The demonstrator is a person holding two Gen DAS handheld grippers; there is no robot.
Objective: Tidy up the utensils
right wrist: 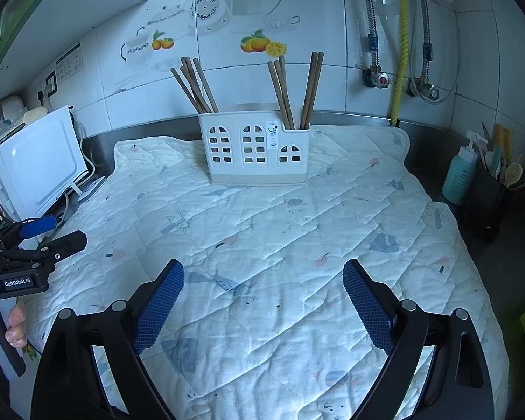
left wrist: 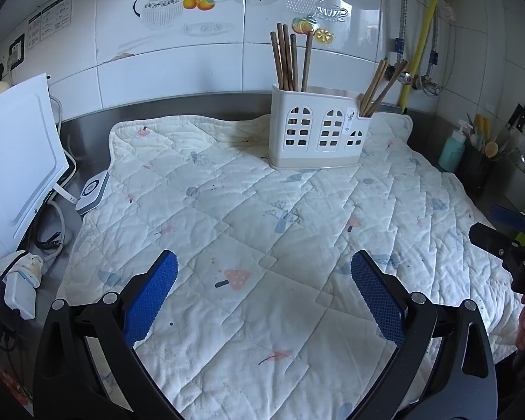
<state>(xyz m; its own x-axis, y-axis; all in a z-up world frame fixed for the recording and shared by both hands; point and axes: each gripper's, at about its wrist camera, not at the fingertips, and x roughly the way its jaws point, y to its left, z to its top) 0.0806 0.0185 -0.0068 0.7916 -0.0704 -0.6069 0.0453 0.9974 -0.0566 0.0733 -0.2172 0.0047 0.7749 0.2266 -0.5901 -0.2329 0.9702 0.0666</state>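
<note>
**Utensils look sorted; both tongs empty**

Nearest you: the left gripper [left wrist: 264, 273] and the right gripper [right wrist: 263, 281], both spread wide, nothing between the blue pads [left wrist: 150, 301]. Each hangs over bare quilted mat [right wrist: 262, 231].

Straight ahead of both tongs, well apart, the white utensil holder [right wrist: 255, 150] stands upright at the mat's far edge. Chopsticks [right wrist: 196, 84] sit in its left compartment, more chopsticks [right wrist: 297, 91] in the right end. No loose utensil shows on the mat, so judge the sorting done or nearly so.

Hard to tell: the holder's middle compartment contents and the exact chopstick count. Your right tong's view of the far-right counter is cut off by the frame edge.
</note>
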